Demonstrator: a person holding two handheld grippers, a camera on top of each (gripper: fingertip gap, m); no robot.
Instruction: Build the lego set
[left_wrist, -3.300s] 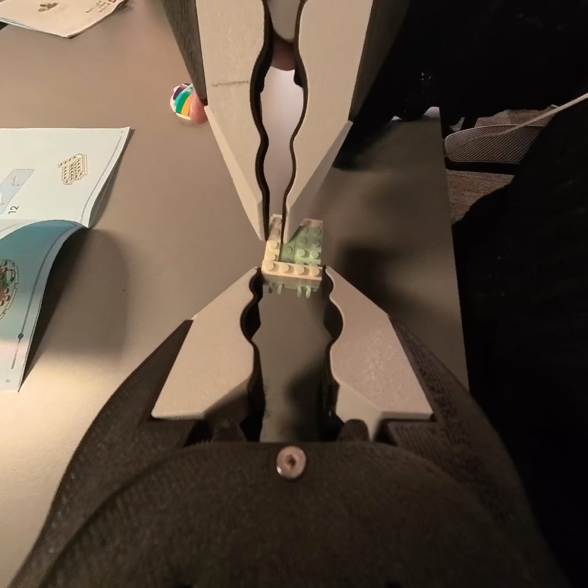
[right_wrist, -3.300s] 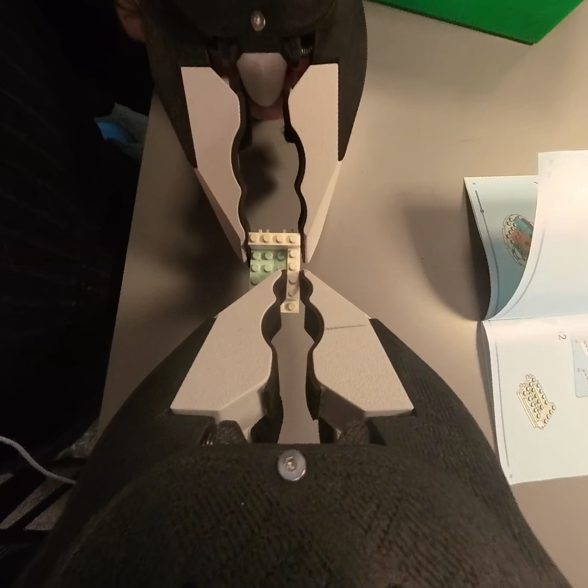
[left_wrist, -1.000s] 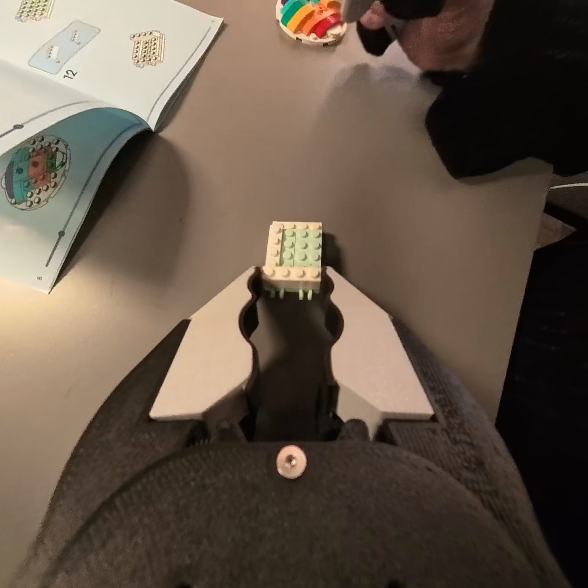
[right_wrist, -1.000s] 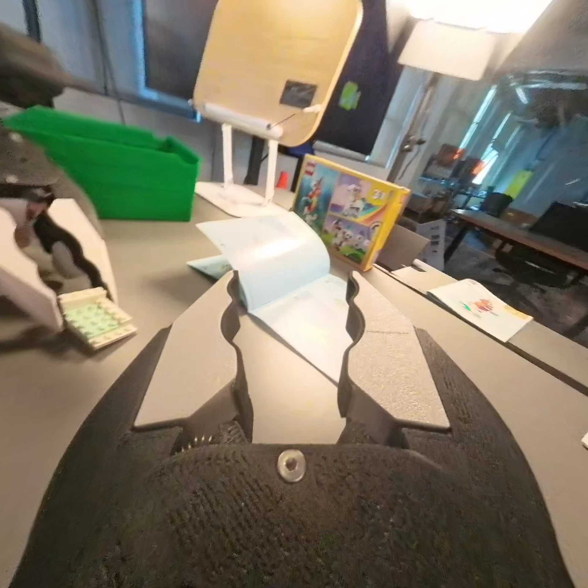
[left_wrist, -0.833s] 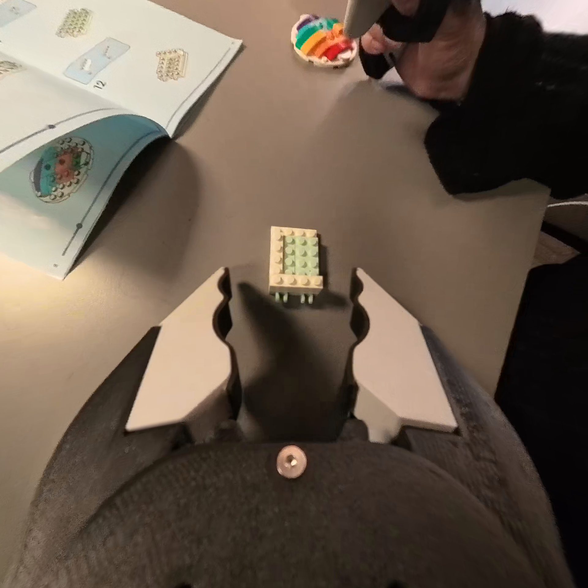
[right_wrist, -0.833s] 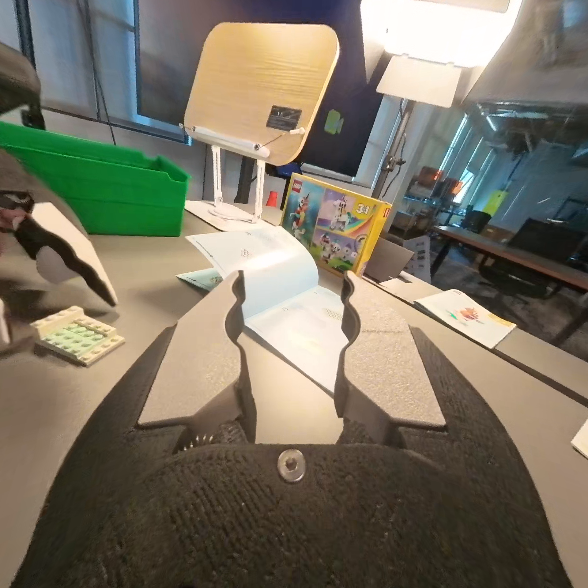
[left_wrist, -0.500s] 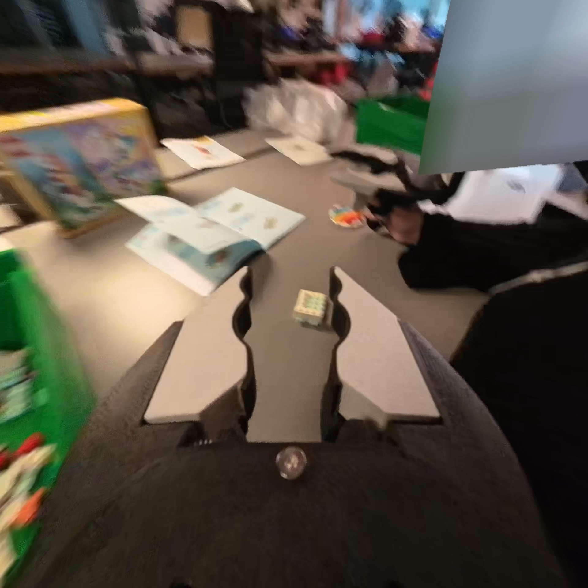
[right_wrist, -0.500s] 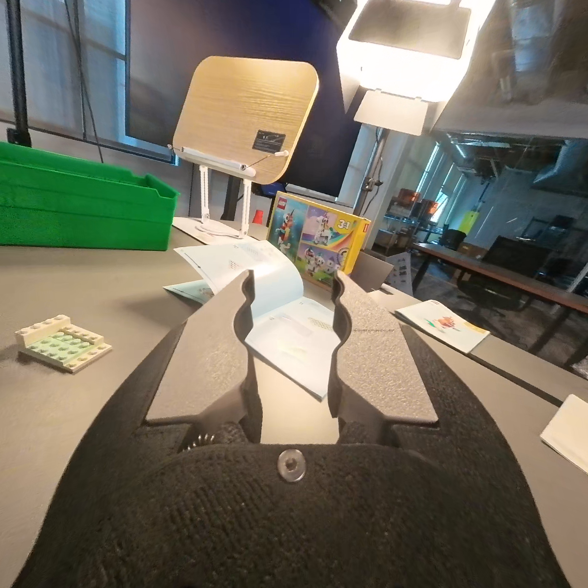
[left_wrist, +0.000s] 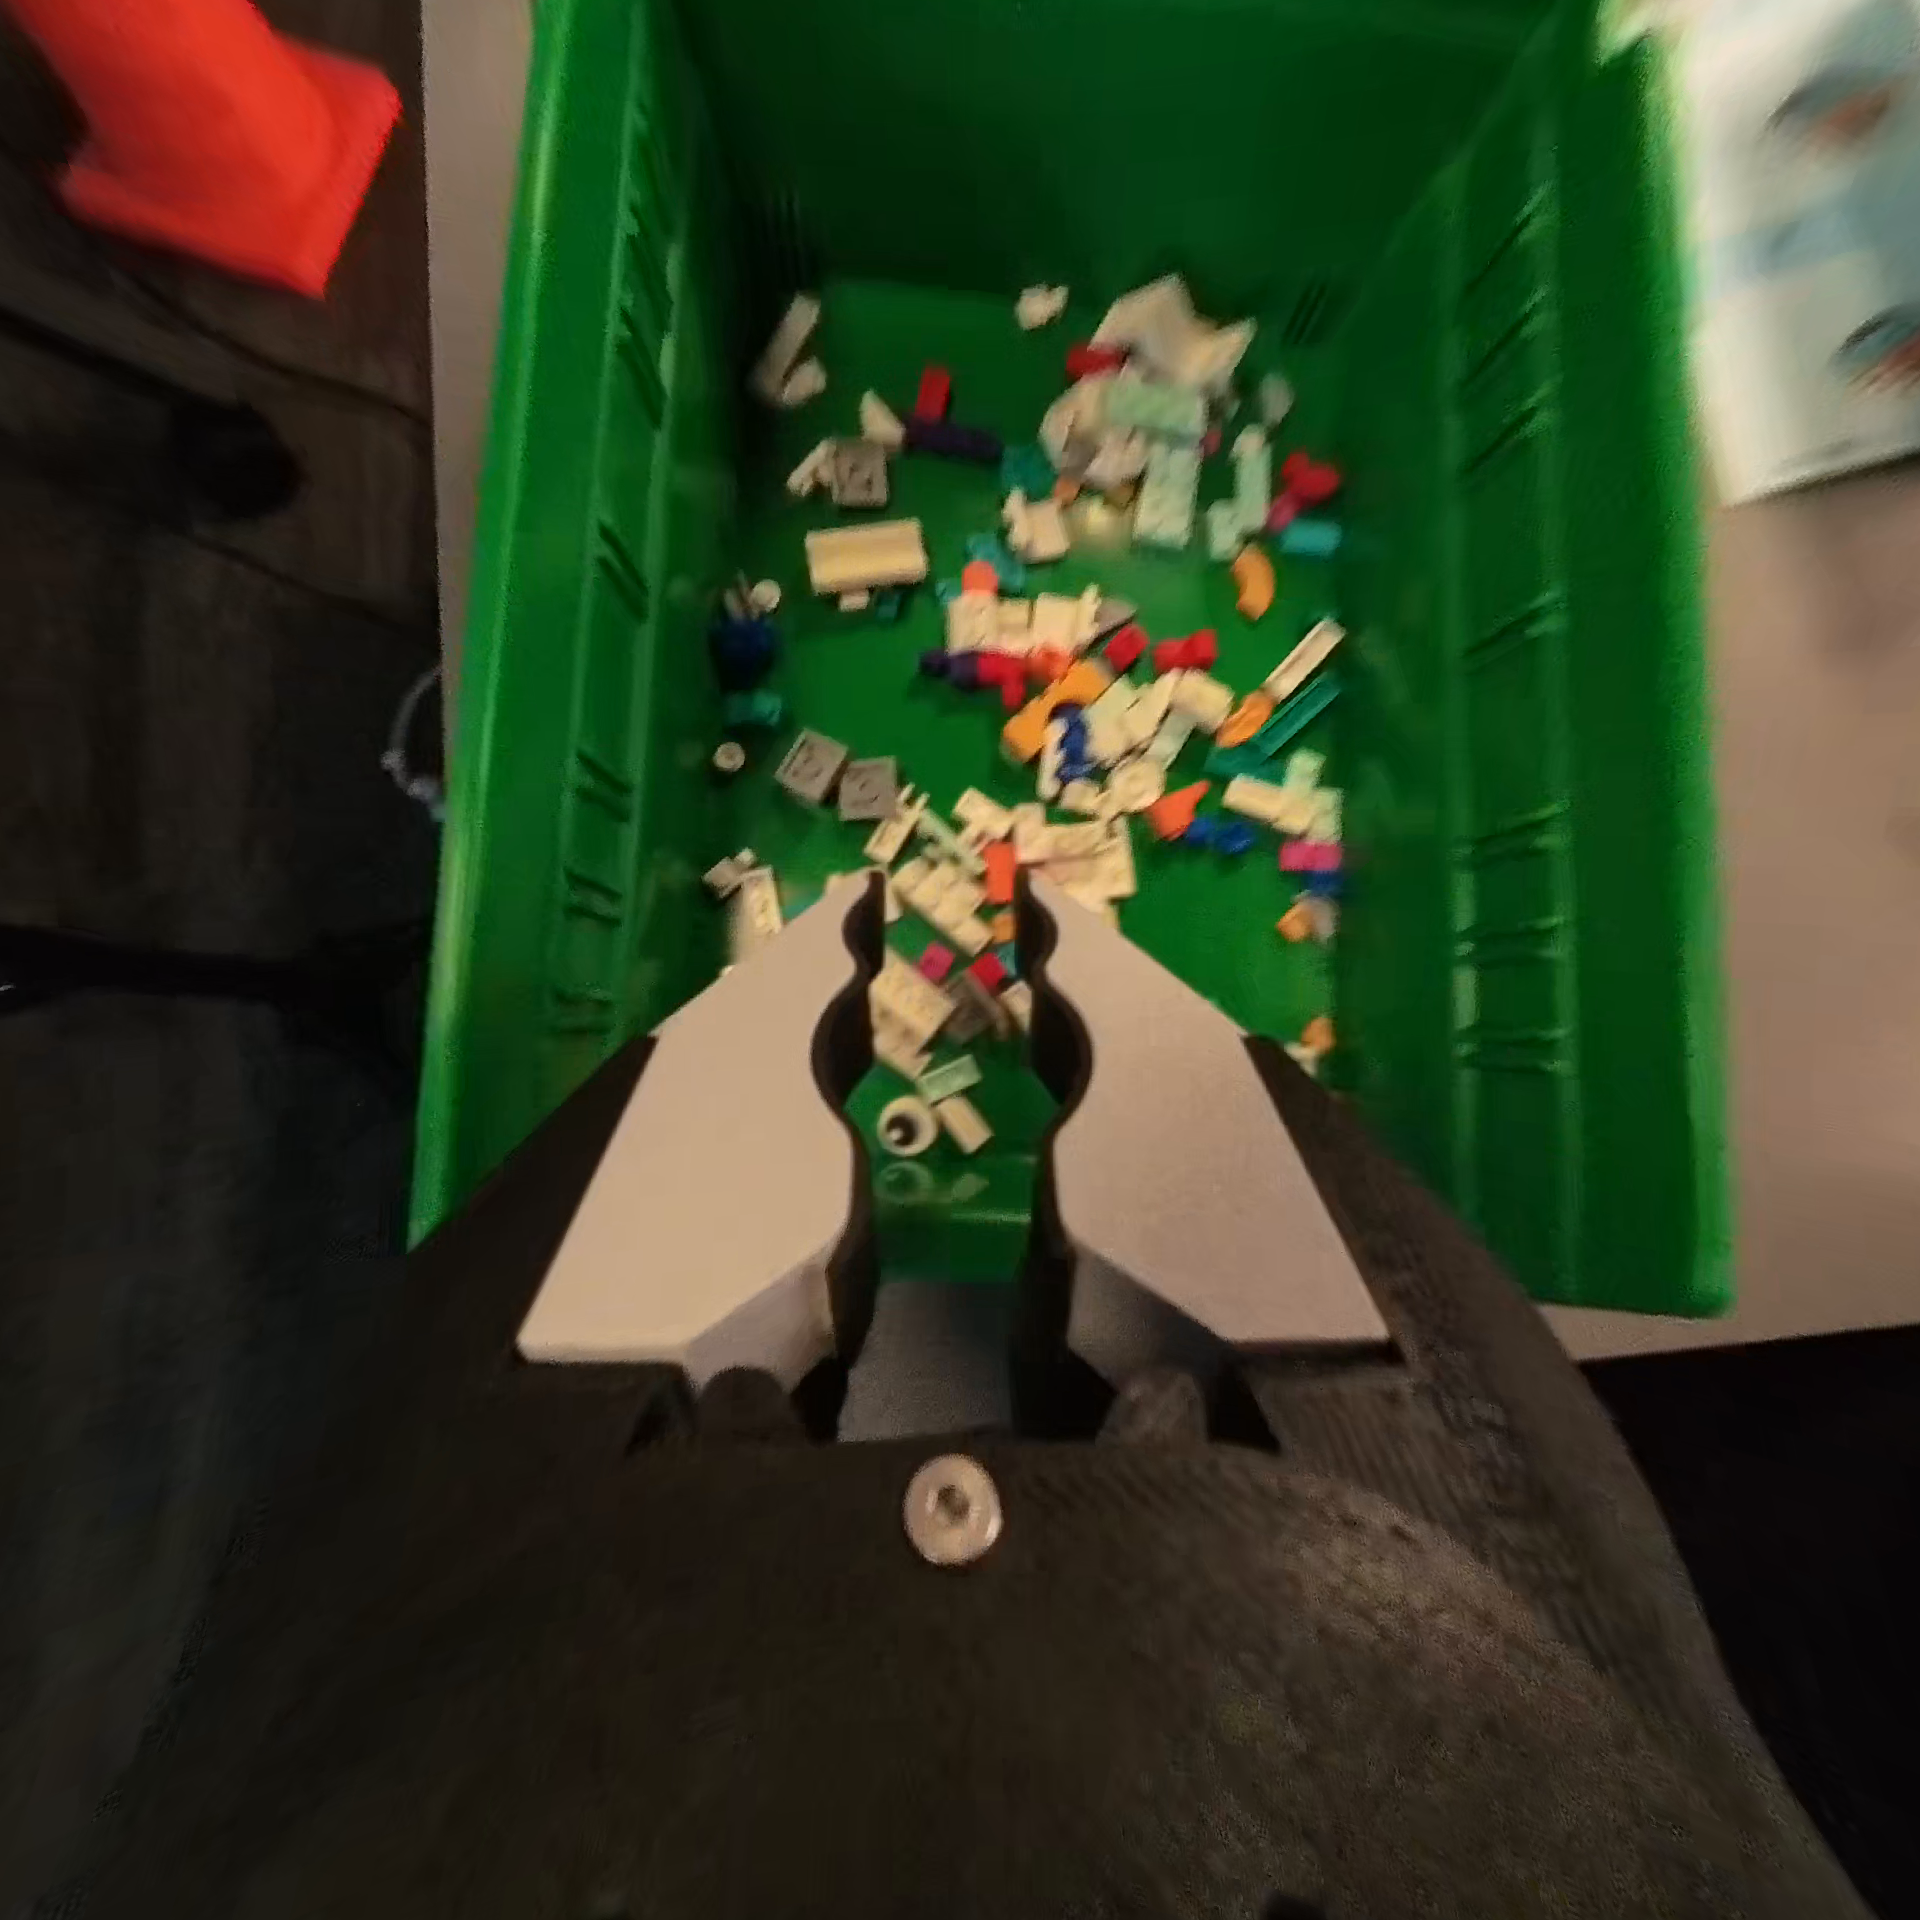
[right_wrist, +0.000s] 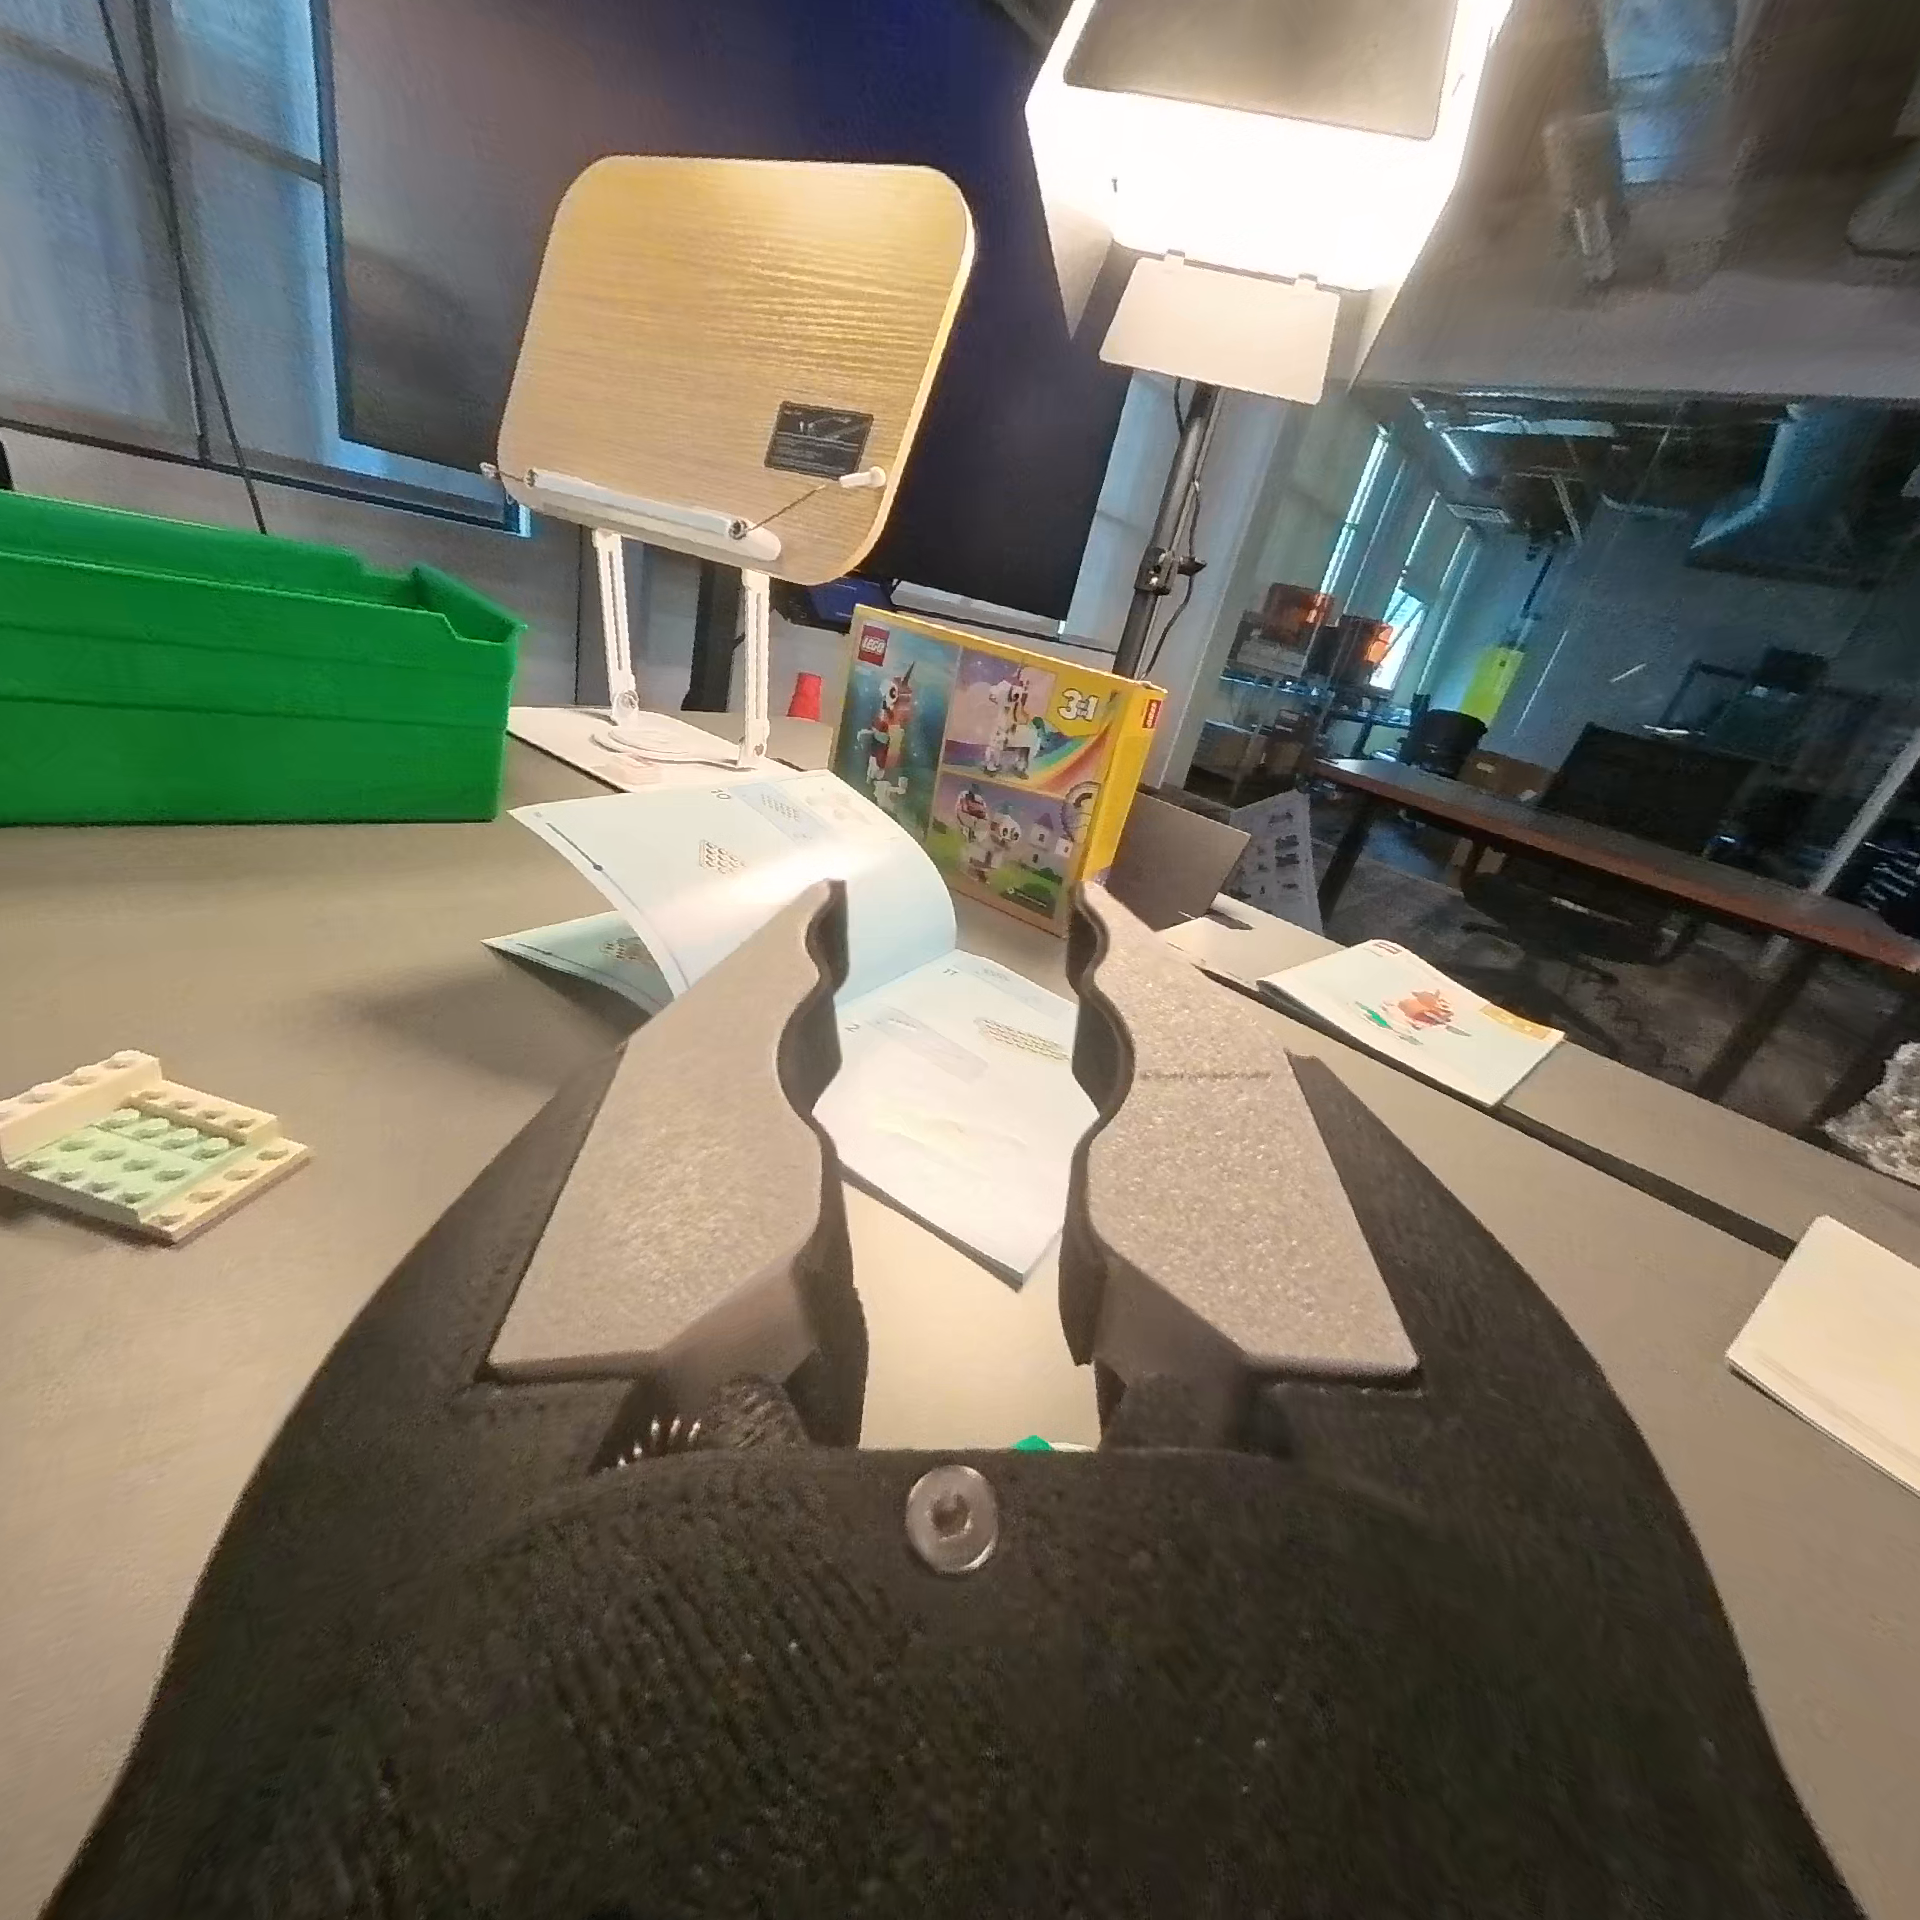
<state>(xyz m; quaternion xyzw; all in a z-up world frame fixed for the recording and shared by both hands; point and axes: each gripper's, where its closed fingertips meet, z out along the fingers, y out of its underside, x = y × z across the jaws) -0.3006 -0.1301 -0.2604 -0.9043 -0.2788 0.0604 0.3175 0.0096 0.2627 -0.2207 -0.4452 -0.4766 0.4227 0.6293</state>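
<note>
Both tongs are parted and hold nothing: left tongs (left_wrist: 948, 899) hang over a deep green plastic bin (left_wrist: 1538, 727) of loose mixed-colour bricks (left_wrist: 1049, 665); right tongs (right_wrist: 954, 914) hover above the grey tabletop (right_wrist: 260, 956). Left of them, the flat cream-and-mint brick plate assembly (right_wrist: 140, 1153) lies studs-up, near an open pale-blue instruction booklet (right_wrist: 935, 1049).

Ahead of me on desk (right_wrist: 260, 935): wooden book stand (right_wrist: 738, 364) on white legs, bright lamp panel (right_wrist: 1247, 135) above it, small red cup (right_wrist: 805, 693) behind stand. Long tables (right_wrist: 1621, 842) and dark chairs across room (details too dim). Blurred red object (left_wrist: 208, 145) beyond desk edge.
</note>
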